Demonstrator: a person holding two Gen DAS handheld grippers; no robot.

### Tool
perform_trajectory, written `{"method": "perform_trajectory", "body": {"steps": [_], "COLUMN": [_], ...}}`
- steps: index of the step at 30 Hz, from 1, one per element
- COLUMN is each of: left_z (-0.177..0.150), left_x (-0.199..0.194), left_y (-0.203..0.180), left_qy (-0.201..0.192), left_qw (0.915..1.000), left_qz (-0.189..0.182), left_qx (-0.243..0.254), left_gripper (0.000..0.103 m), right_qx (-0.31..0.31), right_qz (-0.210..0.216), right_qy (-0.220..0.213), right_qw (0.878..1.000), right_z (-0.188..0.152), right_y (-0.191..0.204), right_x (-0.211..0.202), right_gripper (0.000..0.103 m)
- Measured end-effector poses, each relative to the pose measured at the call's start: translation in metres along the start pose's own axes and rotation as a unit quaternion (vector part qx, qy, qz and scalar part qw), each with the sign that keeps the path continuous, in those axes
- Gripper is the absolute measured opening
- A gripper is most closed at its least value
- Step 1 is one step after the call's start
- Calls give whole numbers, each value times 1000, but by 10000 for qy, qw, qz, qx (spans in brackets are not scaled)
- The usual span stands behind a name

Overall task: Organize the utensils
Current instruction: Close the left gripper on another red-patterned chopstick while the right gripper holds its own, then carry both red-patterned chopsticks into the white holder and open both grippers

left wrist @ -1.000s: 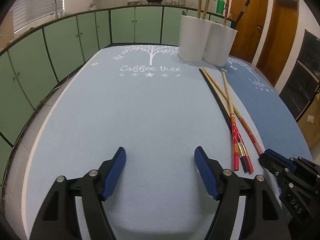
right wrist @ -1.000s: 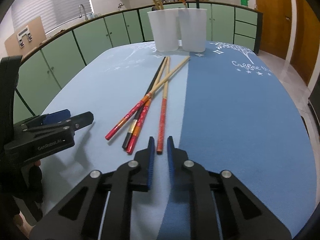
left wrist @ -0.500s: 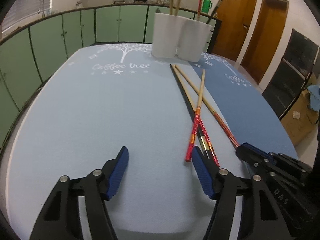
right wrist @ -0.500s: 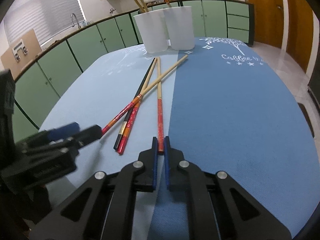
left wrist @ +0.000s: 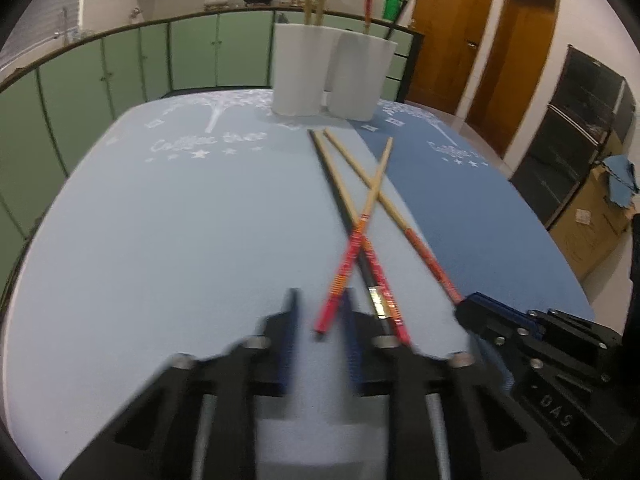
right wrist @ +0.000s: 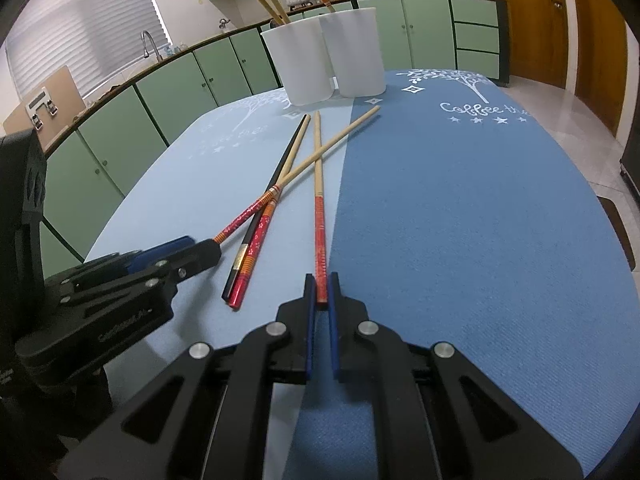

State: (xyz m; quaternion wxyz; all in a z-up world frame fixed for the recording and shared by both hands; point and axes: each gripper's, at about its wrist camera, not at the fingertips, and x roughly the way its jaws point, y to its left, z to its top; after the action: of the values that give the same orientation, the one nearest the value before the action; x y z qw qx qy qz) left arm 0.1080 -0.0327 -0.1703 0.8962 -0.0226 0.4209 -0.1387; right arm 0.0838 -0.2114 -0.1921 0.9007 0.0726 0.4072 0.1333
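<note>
Several chopsticks lie crossed on the blue table mats. My left gripper (left wrist: 320, 308) has its jaws narrowed around the red end of one bamboo chopstick (left wrist: 352, 248), with a small gap still showing; the view is blurred. My right gripper (right wrist: 321, 288) is shut on the red end of another bamboo chopstick (right wrist: 319, 200), which lies along the seam of the mats. A black chopstick (right wrist: 276, 184) and a red-ended one (right wrist: 256, 244) lie between the two grippers. Two white holder cups (right wrist: 308, 68) (right wrist: 356, 56) stand at the far end with chopsticks in them.
The light blue mat (left wrist: 160, 240) lies left and the dark blue mat (right wrist: 460, 220) right. Green cabinets (left wrist: 120, 76) ring the far side. Wooden doors (left wrist: 452, 32) stand at the right. The right gripper (left wrist: 540, 340) shows in the left wrist view.
My left gripper moved right onto a chopstick's red end and its jaws closed in from wide open. My right gripper moved forward and closed on its chopstick's end.
</note>
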Motion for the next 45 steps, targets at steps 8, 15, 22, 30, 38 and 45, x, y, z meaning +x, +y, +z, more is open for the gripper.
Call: {"method": "perform_trajectory", "body": {"steps": [8,15,22,30,38,45], "left_z": [-3,-4,-11,-14,-6,-6], "left_x": [-5,-26,-13,-14,-8,-12], "left_y": [-4,12,16,15,18,20], "left_qy": [-111,-235,-49,-108,-9,-15], "left_qw": [9999,9990,9988,9991,9986,9980], "left_qz": [-23,253,378,316,401,331], "left_qx": [-78,-266,-322,-278,-340,-541], "left_gripper": [6,6,6,21,12,5], "right_qx": [0,22,-48,-208,-322,-280], "right_qz": [-22,-249,-368,-279,-428,-448], "right_qy": [-34,-202,-80,-56,-28,-22], "right_qw": [10000,9995,9993,9994,9986,9986], "right_z": [0,0,-3,-6,-3,-2], "right_y": [0,-5,-4,-4,-1,-3], "right_x": [-1,-10,-5,-9,-4,-6], "right_gripper": [5,5,8,15,8,5]}}
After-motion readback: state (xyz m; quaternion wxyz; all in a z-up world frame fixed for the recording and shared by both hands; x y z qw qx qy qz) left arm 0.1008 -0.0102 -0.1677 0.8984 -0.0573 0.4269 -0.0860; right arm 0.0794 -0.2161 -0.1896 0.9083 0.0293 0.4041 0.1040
